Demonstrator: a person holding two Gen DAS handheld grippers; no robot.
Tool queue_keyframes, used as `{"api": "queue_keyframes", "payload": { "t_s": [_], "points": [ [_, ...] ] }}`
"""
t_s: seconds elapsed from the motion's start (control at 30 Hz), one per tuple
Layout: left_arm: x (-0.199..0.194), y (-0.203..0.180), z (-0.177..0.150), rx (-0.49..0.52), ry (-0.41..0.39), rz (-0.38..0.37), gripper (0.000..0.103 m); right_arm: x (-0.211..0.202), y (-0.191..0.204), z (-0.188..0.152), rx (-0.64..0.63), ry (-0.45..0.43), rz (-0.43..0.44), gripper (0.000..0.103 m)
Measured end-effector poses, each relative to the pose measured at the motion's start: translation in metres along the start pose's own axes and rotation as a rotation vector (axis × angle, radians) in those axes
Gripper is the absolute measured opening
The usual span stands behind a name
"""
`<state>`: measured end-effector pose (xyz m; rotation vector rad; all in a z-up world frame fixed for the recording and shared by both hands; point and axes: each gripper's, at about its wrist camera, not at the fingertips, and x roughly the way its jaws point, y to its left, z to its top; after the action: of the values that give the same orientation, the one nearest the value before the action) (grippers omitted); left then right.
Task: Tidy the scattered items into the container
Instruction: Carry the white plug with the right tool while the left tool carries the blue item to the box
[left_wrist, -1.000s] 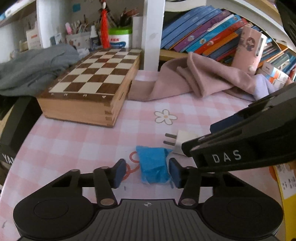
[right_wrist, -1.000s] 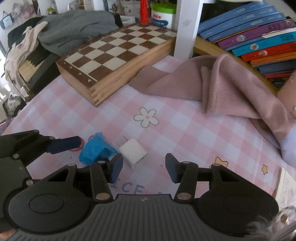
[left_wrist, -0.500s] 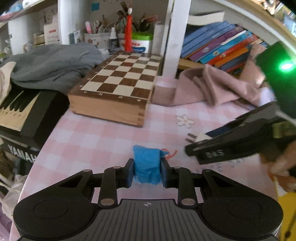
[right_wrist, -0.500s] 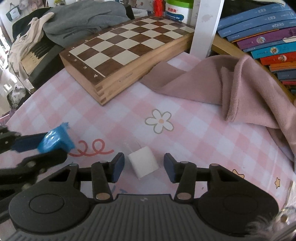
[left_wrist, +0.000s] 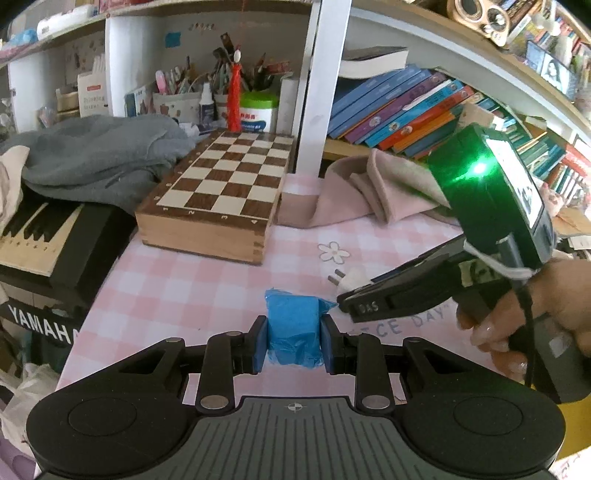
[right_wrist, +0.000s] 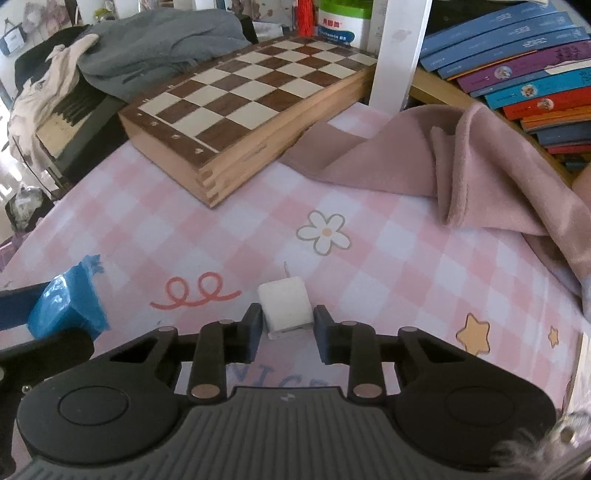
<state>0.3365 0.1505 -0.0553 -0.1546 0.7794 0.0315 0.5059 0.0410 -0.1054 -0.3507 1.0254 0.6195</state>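
Up close, the left gripper had its jaws clamped on a blue packet, a soft, crinkled block in glossy film with a frayed upper edge, held just above the table. The same packet showed at the left edge of the right wrist view, pinched between dark jaws. The right gripper had its jaws drawn in against both sides of a charger, a small white cube with rounded corners, one thin metal prong visible at its far end and a port on its near face. The charger sat on the table's pink-and-white checked cloth, close to a printed flower and a red squiggle. Whether it had left the cloth could not be told. Two loose items were counted, one per gripper. A hand gripped the right tool's handle under a green-lit unit. One chessboard box lay at the table's far side, one pink towel was crumpled to its right, and one grey garment was heaped over a keyboard to the left. A row of books leaned on the shelf behind. No container could be made out in either view.
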Motion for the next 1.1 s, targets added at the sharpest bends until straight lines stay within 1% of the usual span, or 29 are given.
{"api": "queue_keyframes", "payload": {
  "t_s": [0.23, 0.4, 0.6, 0.87, 0.93, 1.1],
  "points": [
    [-0.021, -0.005, -0.004, 0.03, -0.013, -0.005, 0.027, -0.033, 0.012, -0.02, 0.056, -0.052, -0.013, 0.028],
    [-0.045, -0.01, -0.011, 0.058, -0.034, -0.03, 0.027, -0.067, 0.018, -0.036, 0.102, -0.109, -0.027, 0.028],
    [-0.077, -0.016, -0.026, 0.075, -0.036, -0.047, 0.027, -0.105, 0.032, -0.061, 0.132, -0.158, -0.054, 0.028],
    [-0.133, -0.017, -0.05, 0.072, -0.078, -0.104, 0.027, -0.165, 0.055, -0.104, 0.161, -0.23, -0.066, 0.028],
    [-0.148, -0.016, -0.057, 0.072, -0.091, -0.123, 0.027, -0.177, 0.063, -0.117, 0.165, -0.24, -0.062, 0.028],
    [-0.177, -0.015, -0.074, 0.077, -0.102, -0.144, 0.027, -0.202, 0.085, -0.147, 0.17, -0.253, -0.048, 0.028]
  ]
}}
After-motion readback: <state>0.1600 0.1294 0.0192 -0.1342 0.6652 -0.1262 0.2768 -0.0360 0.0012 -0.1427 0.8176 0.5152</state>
